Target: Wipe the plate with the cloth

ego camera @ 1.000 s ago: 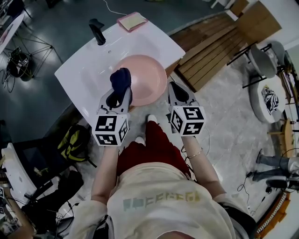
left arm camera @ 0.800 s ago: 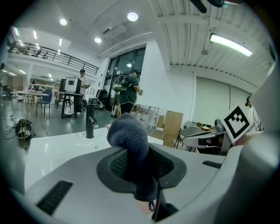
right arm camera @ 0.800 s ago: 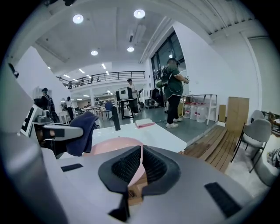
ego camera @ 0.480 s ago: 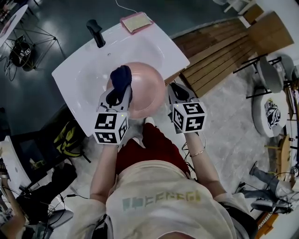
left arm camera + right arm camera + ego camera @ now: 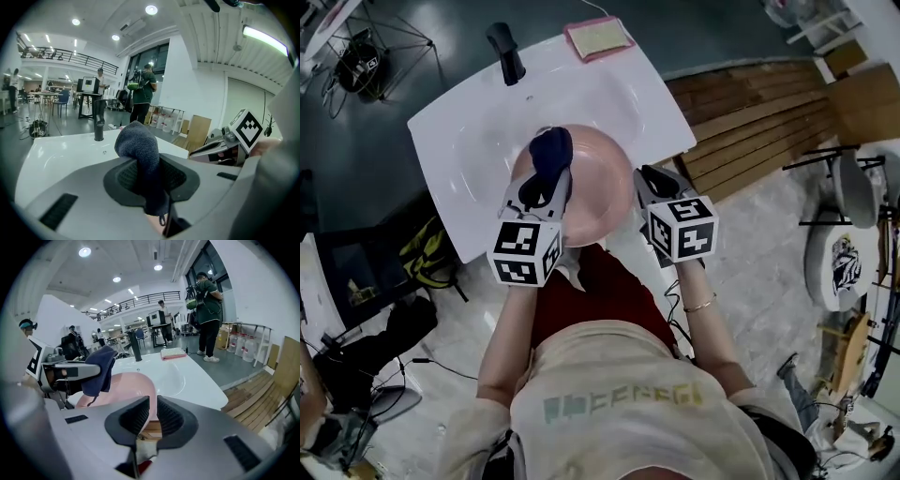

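Observation:
A round pink plate [image 5: 595, 187] is held over the white sink [image 5: 478, 112]. My right gripper [image 5: 645, 178] is shut on the plate's right rim; in the right gripper view the plate [image 5: 126, 390] runs between the nearly closed jaws of that gripper [image 5: 153, 413]. My left gripper [image 5: 548, 180] is shut on a bunched dark blue cloth [image 5: 550, 150], which lies over the plate's left part. The cloth [image 5: 140, 150] sticks up between the jaws of the left gripper [image 5: 150, 176]. It also hangs from that gripper in the right gripper view [image 5: 101, 369].
A black faucet [image 5: 506, 42] stands at the sink's far edge, with a pink tray holding a sponge [image 5: 598, 37] to its right. Wooden pallets [image 5: 750, 103] lie on the floor to the right. A bag [image 5: 431, 262] sits on the floor left of the sink. People stand in the background.
Both grippers, the plate and the cloth have shifted slightly farther over the sink basin. Both grips are unchanged.

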### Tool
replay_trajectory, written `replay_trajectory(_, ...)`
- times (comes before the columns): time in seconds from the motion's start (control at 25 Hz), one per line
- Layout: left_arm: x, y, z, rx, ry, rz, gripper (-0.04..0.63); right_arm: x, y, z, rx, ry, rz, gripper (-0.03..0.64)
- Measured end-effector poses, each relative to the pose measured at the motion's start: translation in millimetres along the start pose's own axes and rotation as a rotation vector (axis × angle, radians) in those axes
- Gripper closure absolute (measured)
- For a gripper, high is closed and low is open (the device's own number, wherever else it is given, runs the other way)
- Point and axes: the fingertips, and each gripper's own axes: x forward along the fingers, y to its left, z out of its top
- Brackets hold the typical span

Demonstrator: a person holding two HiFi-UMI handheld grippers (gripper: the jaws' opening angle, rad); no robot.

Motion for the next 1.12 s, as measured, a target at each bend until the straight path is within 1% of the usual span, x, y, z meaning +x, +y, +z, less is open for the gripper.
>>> replay_trajectory(0.16, 5.8, 1.2, -4.7, -0.013, 0.016, 0.024, 0.515, 10.6, 0.5, -3.3, -0.015, 0.049, 0.062, 0.575)
replay_trajectory(0.36, 12.4, 7.8, -9.1, -0.033, 0.028, 0.051, 0.515, 24.3, -0.2, -8.2, -0.022, 0.103, 0.108, 0.575)
replay_trajectory(0.68, 21.9, 15.2, -15.0, -0.065, 0.042, 0.063, 0.515, 37.0, -2.9, -13.8, -0.016, 0.17, 0.124, 0.574)
replay_trajectory(0.88, 28.0, 16.1, -18.6, -0.083, 0.051, 0.057, 0.515, 41.6, -3.9, -14.4, -0.015, 0.199, 0.134, 0.534)
replay_trajectory(1.12, 34.1, 26.7, -20.1, -0.093, 0.055, 0.055, 0.515, 54.6, 0.0, -16.9, -0.021, 0.234, 0.138, 0.534)
